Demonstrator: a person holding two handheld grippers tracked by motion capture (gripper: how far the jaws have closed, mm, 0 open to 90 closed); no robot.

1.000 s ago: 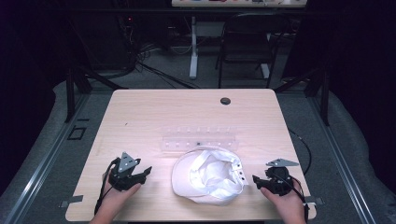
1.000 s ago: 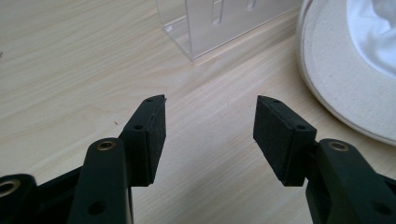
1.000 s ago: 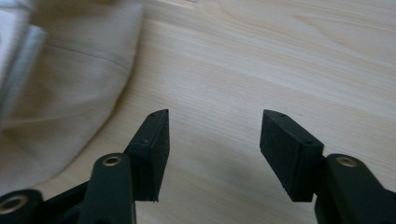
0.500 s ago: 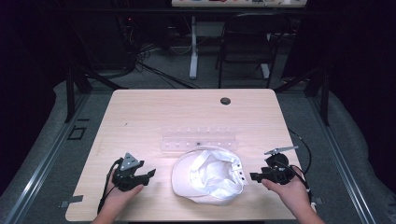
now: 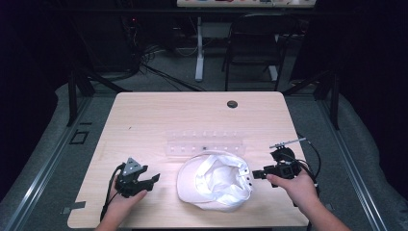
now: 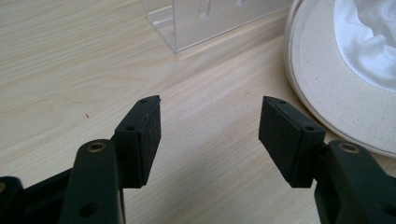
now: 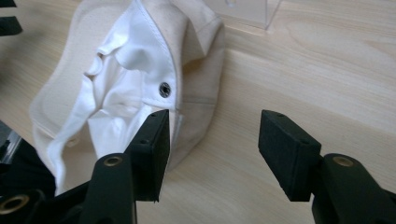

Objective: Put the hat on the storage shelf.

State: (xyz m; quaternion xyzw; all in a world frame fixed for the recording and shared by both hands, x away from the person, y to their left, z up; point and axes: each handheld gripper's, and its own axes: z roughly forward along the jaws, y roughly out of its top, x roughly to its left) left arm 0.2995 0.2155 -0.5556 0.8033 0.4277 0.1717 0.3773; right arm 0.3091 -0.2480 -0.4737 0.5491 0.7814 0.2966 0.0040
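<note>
Hat (image 5: 215, 180), crown down on the table (image 5: 144, 115), is approached by the right tool (image 5: 259, 174), jaws apart; its brim should be taken squarely between them. Left tool (image 5: 152, 180) is held apart.

A cream cloth hat (image 5: 214, 180) lies upside down (white lining showing, crumpled) at the table's six o'clock edge, touching a clear plastic rack (image 5: 204, 143) at its twelve o'clock
</note>
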